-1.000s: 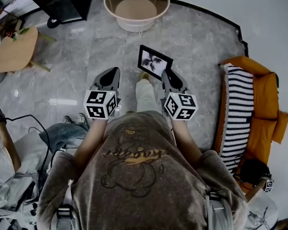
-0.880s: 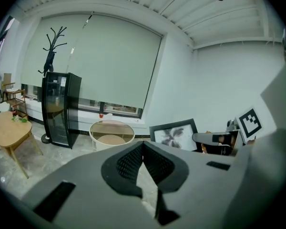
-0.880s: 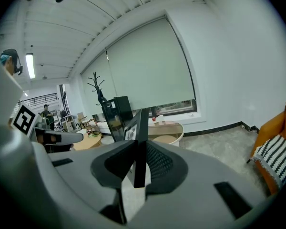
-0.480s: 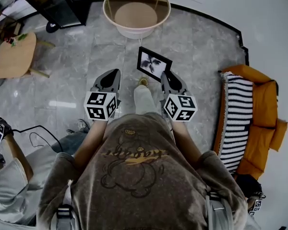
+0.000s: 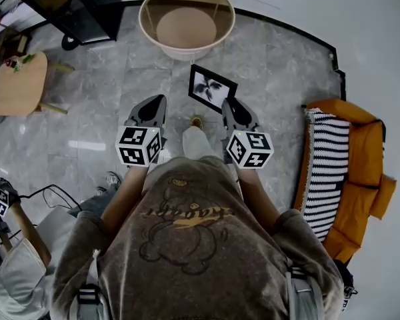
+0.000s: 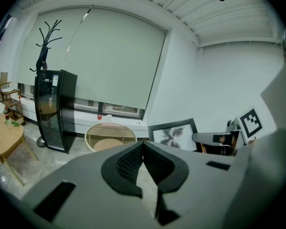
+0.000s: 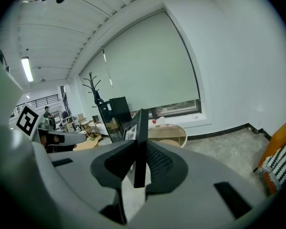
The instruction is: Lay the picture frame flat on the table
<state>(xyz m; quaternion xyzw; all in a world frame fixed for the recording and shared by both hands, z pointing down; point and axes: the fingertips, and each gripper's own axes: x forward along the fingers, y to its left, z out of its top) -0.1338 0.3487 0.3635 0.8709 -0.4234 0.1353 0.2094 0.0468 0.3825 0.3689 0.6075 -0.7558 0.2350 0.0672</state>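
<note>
**A:** What have your jaws got?

**B:** My right gripper [image 7: 139, 148] is clenched on the picture frame [image 7: 142, 120]. Its black edge is pinched between the two pads and rises above the tips, edge-on from there. My left gripper [image 6: 143, 144] carries nothing, and its jaws are pressed together at the tips.

**A:** Where is the frame relative to them?

**B:** It juts forward from the right jaws, which hold it by its near right edge. The dark plant print faces up and back toward me. From the left jaws it lies ahead and off to the right, apart from them. It hangs in the air over the grey stone floor [image 5: 273, 65], and only the right jaws touch it.

**A:** And farther out?

**B:** Straight beyond the frame, past both sets of jaws, stands the round counter [image 5: 187, 49] with its cream rim. The frame is short of it. Ahead and to the left of the left jaws is a black glass-fronted cabinet [image 6: 55, 109], with a coat stand [image 6: 45, 46] rising behind it. A small wooden table [image 5: 17, 82] sits farther left. Well off to the right of the right jaws is an orange sofa [image 5: 367, 145] with a striped cushion [image 5: 327, 165].
</note>
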